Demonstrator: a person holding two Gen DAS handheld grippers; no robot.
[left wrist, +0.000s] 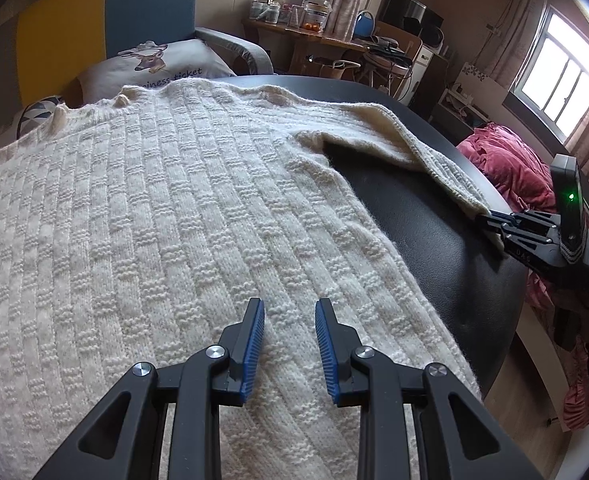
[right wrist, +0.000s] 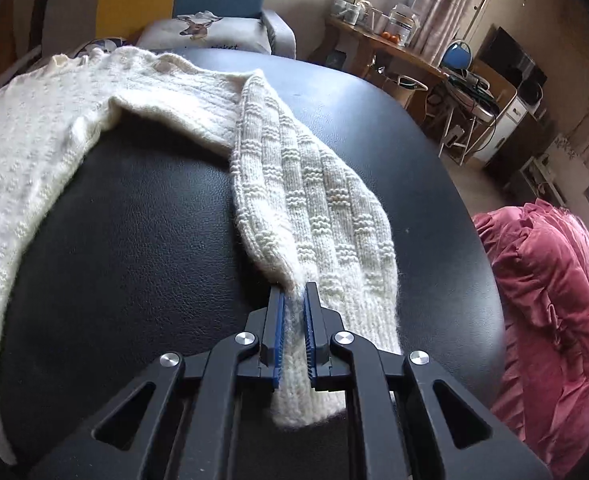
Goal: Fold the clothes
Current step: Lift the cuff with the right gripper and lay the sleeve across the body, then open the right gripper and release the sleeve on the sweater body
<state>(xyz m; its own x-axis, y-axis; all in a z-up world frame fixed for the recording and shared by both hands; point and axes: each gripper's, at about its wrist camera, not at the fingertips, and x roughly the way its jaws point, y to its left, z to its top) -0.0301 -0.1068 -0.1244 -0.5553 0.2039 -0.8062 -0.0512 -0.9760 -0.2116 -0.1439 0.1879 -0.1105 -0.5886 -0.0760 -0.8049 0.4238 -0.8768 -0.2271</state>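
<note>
Right gripper (right wrist: 293, 294) clamped on only the sleeve (right wrist: 318, 208) edge, left gripper (left wrist: 290, 312) apart over the sweater (left wrist: 142, 208): likely slipping loose or dragging everything across the desk (right wrist: 134, 240).

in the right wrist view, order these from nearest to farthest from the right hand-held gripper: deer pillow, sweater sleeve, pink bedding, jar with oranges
From the right hand-held gripper:
1. sweater sleeve, pinched between its pads, straight ahead.
2. pink bedding, off the table edge to the right.
3. deer pillow, on the chair beyond the table's far edge, upper left.
4. jar with oranges, on the wooden desk behind, upper right.
</note>
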